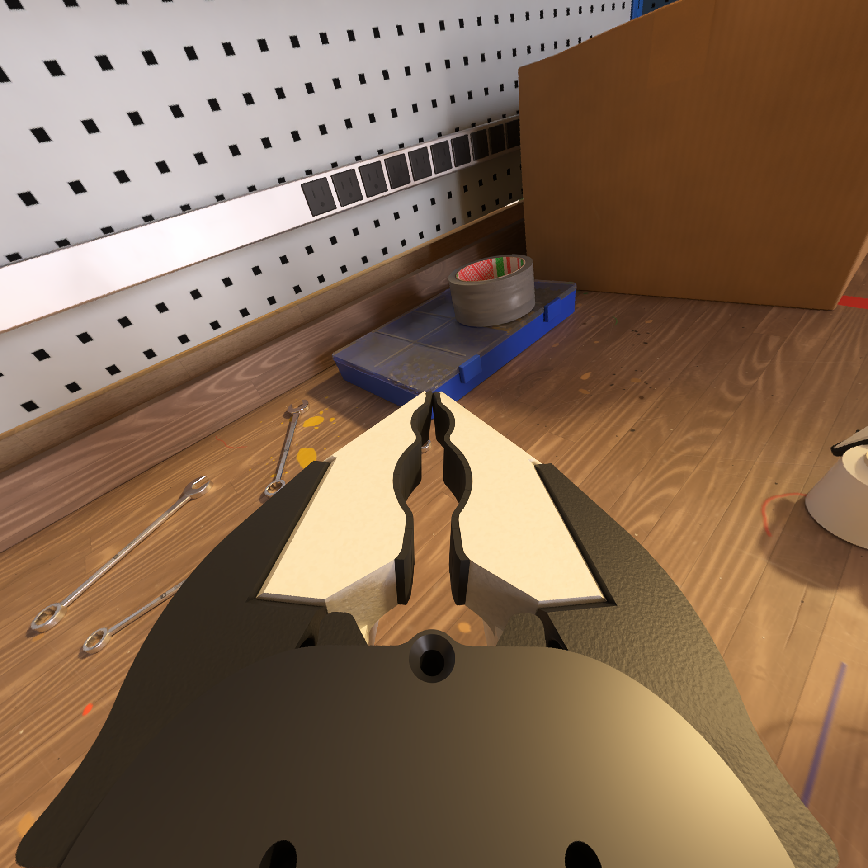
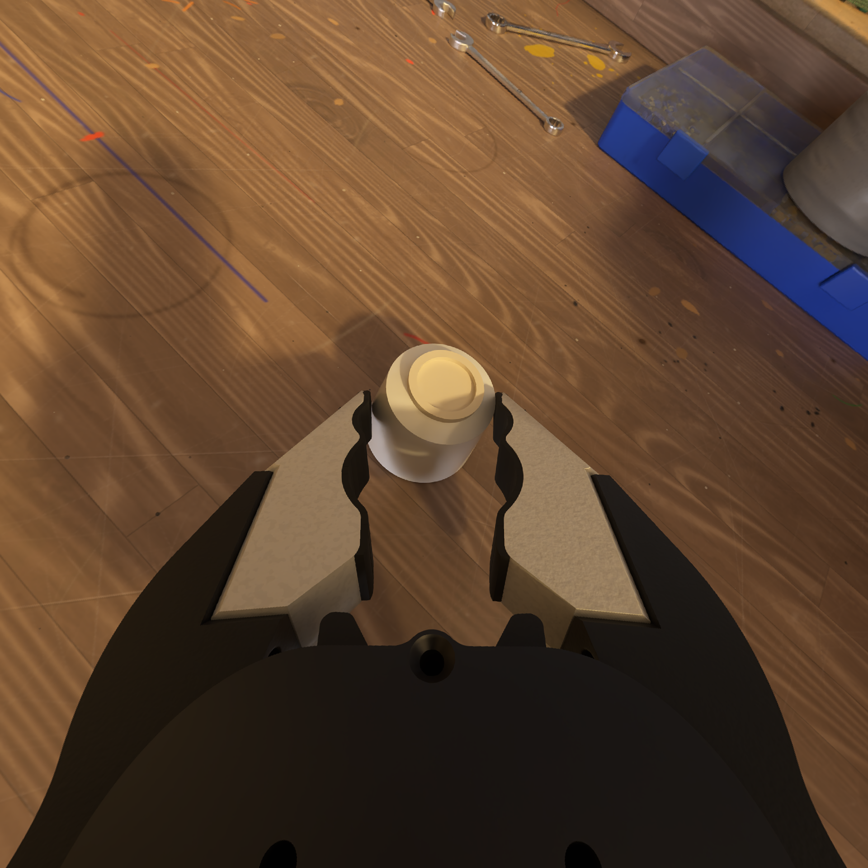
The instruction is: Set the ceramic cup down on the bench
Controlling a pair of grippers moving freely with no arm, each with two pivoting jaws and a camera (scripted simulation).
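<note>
Two grippers over paint-flecked wooden bench: left fingers pinched together, right fingers around upturned ceramic cup.

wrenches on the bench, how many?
3, all lying flat on the wooden bench near the pegboard wall: a long one farthest left, a short one near the blue organizer box, and one partly hidden behind the left gripper.

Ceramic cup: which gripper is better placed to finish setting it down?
Right. The right gripper has its jaws on either side of the upside-down ceramic cup at the bench. The left gripper is shut, empty, off toward the blue organizer box.
</note>
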